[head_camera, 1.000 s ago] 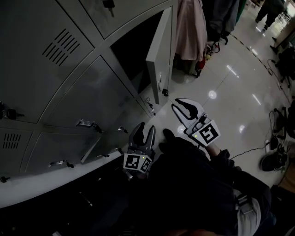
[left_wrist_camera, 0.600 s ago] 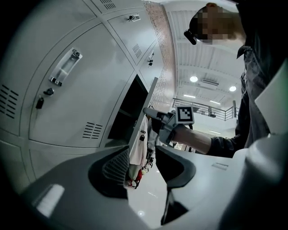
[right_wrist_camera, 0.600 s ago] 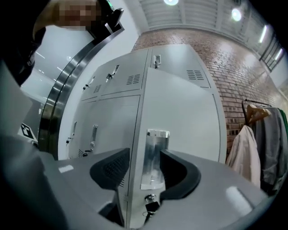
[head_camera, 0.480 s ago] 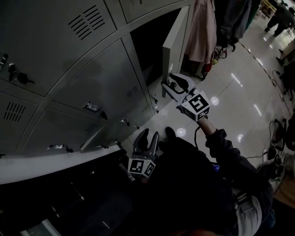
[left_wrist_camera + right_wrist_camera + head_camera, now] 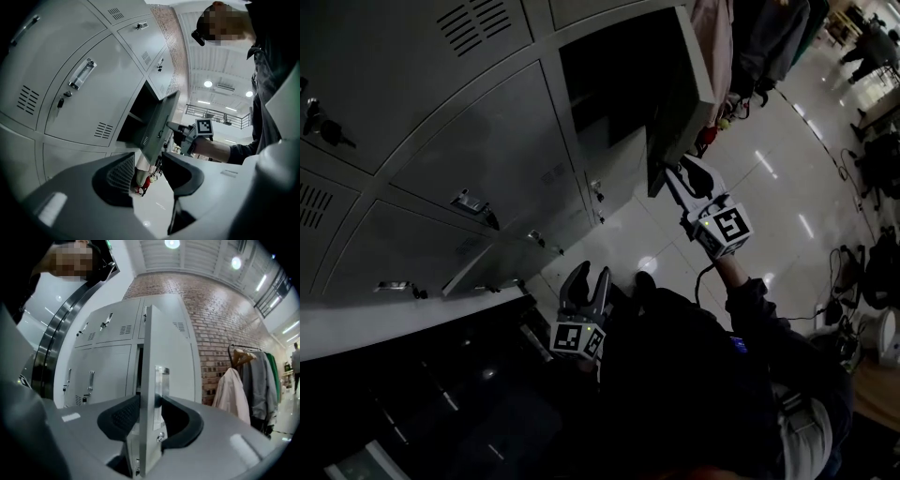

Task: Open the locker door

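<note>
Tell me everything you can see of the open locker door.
The door is a grey painted metal panel, swung well out from its dark compartment, upright, seen edge-on. It has vent slots and a shiny latch plate. The right gripper, jaws just closing, clamps its free edge at that plate.

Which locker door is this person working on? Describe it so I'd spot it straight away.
Look at the wall of grey metal lockers, then along to the column at its end nearest the hanging clothes. The door there stands swung out, showing a dark compartment, while every neighbouring door in view is shut flat.
</note>
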